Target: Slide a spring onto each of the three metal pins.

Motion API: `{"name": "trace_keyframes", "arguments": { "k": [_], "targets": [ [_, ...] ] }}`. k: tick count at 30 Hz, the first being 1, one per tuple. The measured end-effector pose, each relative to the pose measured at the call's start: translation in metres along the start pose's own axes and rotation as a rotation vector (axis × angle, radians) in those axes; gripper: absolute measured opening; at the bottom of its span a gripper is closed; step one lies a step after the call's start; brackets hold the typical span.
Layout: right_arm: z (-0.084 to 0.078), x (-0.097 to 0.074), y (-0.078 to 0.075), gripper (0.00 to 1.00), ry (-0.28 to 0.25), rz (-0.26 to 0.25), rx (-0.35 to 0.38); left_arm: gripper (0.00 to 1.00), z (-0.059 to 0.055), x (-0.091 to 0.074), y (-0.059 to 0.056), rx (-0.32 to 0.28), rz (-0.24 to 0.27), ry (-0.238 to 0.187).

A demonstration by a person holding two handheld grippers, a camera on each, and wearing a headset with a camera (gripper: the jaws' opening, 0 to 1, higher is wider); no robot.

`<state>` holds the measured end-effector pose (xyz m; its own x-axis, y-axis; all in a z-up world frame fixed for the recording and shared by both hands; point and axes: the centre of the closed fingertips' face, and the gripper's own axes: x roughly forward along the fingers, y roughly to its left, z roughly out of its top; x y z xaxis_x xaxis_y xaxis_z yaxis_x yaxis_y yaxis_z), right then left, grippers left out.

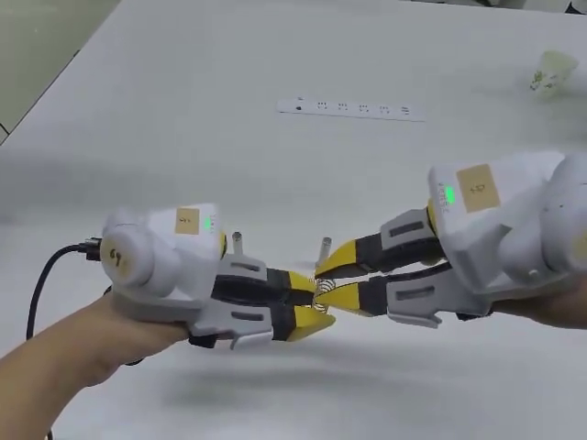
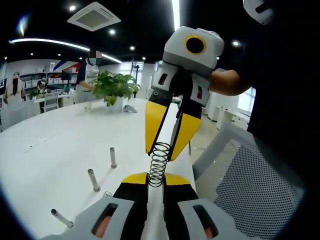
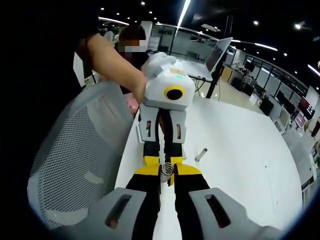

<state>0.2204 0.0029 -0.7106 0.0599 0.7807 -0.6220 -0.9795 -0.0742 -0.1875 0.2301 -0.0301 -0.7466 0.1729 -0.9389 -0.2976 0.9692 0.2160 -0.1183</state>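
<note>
A small steel spring point(image 1: 323, 291) hangs above the white table between the two grippers, which meet tip to tip. My left gripper point(image 1: 310, 302) comes in from the left and its yellow jaws are shut on the spring's near end point(image 2: 156, 176). My right gripper point(image 1: 328, 282) comes in from the right, and its jaws pinch the other end point(image 3: 167, 171). In the left gripper view the right gripper point(image 2: 162, 150) reaches down from above. Three upright metal pins point(image 2: 113, 157) point(image 2: 93, 180) point(image 2: 61, 218) stand on the table. Two pins point(image 1: 237, 243) point(image 1: 325, 247) rise just behind the jaws.
A white power strip point(image 1: 350, 109) lies further back on the table. A pale plastic cup point(image 1: 553, 71) sits at the far right. A mesh office chair point(image 3: 80, 150) stands by the table edge. A potted plant point(image 2: 114, 86) and a person are at the far end.
</note>
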Motion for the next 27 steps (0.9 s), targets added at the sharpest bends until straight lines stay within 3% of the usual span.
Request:
{"name": "trace_keyframes", "arguments": {
  "k": [22,27],
  "targets": [
    [-0.0004,-0.0011,-0.0036,0.07,0.002,-0.011,-0.009,0.04,0.0057,-0.0026,0.0044,-0.014,0.019,-0.020],
    [-0.0003,-0.0010,-0.0042,0.07,0.000,-0.016,-0.009,0.09,0.0046,-0.0058,0.0074,-0.016,0.036,-0.017]
  ]
}}
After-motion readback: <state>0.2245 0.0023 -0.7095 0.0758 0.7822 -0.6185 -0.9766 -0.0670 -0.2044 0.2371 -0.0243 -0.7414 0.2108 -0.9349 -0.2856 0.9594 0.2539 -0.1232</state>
